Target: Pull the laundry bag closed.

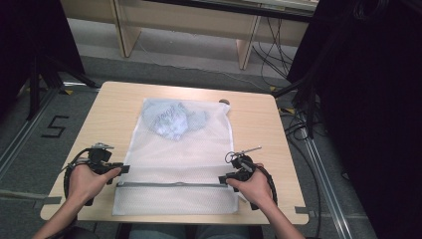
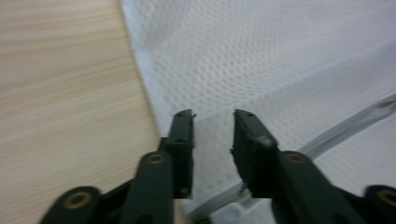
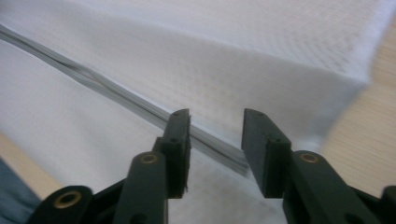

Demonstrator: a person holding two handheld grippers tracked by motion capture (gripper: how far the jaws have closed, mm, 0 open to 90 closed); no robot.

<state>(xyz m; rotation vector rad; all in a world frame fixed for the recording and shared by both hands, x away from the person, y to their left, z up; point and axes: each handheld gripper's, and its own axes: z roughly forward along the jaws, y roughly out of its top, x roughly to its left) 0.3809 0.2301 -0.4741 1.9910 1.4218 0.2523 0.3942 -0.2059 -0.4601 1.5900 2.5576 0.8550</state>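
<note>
Two grippers sit at either end of a white mesh laundry bag (image 1: 174, 164) that lies flat in the middle of the wooden table (image 1: 259, 129), its grey zipper (image 1: 171, 184) running across the near part from one gripper to the other. Starting at the left, the left gripper (image 1: 122, 169) rests at the bag's left edge near the zipper's end; in the left gripper view its jaws stand apart with the mesh (image 2: 212, 140) lying between them, and no pad presses on the fabric, so it grips nothing. Farther along, toward the far end of the bag, a bluish garment (image 1: 171, 119) is bunched up inside, so the loading looks done. The zipper seems drawn straight along its whole length, though whether it is fully closed is hard to tell. At the right, the right gripper (image 1: 224, 179) sits at the zipper's right end; in the right gripper view its jaws are spread wide, with the zipper (image 3: 140, 106) running under the gap, and they hold nothing. What remains is probably to take hold of the bag by both ends and lift or move it.
</note>
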